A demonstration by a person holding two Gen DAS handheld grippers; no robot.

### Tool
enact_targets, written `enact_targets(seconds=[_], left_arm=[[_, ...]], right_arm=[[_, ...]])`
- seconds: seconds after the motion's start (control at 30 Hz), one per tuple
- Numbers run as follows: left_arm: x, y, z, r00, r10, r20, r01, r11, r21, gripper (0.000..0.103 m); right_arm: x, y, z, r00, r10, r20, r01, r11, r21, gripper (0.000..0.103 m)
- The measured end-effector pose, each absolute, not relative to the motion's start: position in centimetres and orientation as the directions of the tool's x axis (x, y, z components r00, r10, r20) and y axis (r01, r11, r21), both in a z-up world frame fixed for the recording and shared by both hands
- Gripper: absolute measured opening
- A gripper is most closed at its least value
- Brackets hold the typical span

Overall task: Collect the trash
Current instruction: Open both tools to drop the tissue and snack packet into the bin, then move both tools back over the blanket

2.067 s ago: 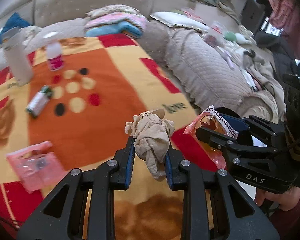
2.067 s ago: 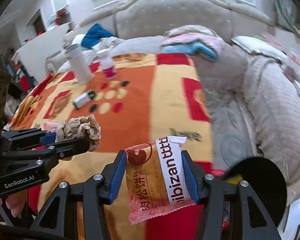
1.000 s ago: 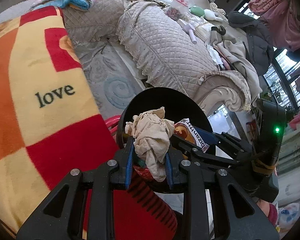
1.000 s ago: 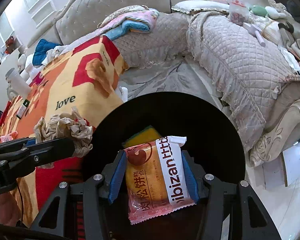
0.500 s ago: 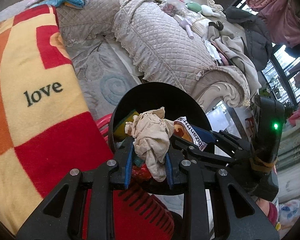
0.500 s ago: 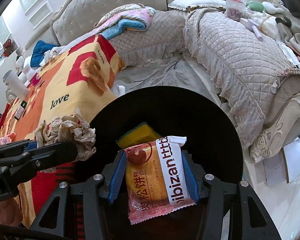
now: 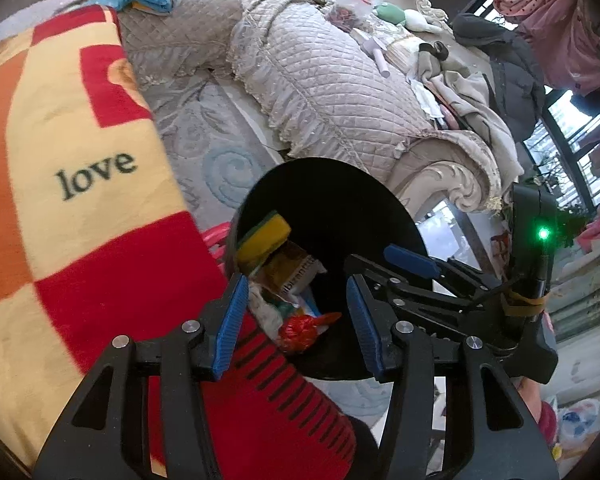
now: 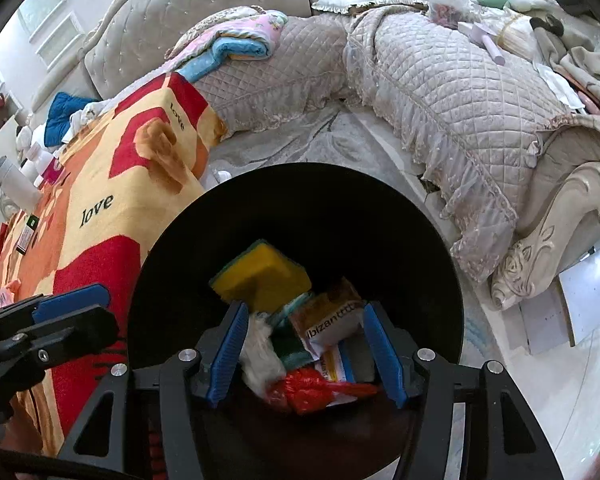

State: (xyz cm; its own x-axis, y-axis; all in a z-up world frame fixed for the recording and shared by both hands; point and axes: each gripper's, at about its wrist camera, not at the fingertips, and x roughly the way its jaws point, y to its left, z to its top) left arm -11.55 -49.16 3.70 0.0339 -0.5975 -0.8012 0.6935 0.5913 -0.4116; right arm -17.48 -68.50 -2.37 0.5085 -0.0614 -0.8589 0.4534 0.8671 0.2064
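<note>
A black round trash bin (image 8: 420, 240) stands on the floor beside the blanket-covered table; it also shows in the left wrist view (image 7: 340, 184). Inside lie a yellow-green sponge (image 8: 262, 276), the orange snack wrapper (image 8: 328, 318), the crumpled beige tissue (image 8: 260, 360) and red plastic (image 8: 312, 394). My right gripper (image 8: 304, 354) is open and empty right over the bin. My left gripper (image 7: 296, 324) is open and empty above the bin's near rim; in the left wrist view the sponge (image 7: 264, 238) and wrapper (image 7: 296, 274) lie below it. The right gripper (image 7: 384, 276) is seen open there too.
The red, orange and yellow blanket (image 8: 100, 208) covers the table at left, with a white bottle (image 8: 14, 184) and small items at its far end. A quilted grey sofa (image 8: 460, 92) wraps around behind the bin. A red slotted basket (image 7: 272, 396) is below the left gripper.
Both grippers have opened. The tissue has dropped from the left gripper and the snack wrapper from the right gripper; both now lie inside the bin.
</note>
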Motion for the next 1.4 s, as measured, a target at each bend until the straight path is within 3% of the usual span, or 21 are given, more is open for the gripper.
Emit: enact_targets(seconds=[0.67,1.13,1.4], left_arm=[[-10.2,-41.7,5.2,0.26,-0.507,-0.822,0.619,0.741,-0.261,0.05],[-7.8,-28.8,7.4,0.402,-0.415,-0.816,0.454,0.864,-0.216,0.05],[-6.0,-17.6,9.0,0.516,-0.356,-0.779,0.299,0.927,-0.226,0.069]], right_arm=[[-14.7,-62.4,0.2,0.533,-0.035,-0.845,0.347,0.92,0.181,0.063],[-9.0,-52.0,1.2,0.552,0.114,-0.826,0.137,0.965,0.224,0.067],[-5.9,-46.2,1.1,0.526,0.193,-0.828,0.021,0.971,0.239,0.069]])
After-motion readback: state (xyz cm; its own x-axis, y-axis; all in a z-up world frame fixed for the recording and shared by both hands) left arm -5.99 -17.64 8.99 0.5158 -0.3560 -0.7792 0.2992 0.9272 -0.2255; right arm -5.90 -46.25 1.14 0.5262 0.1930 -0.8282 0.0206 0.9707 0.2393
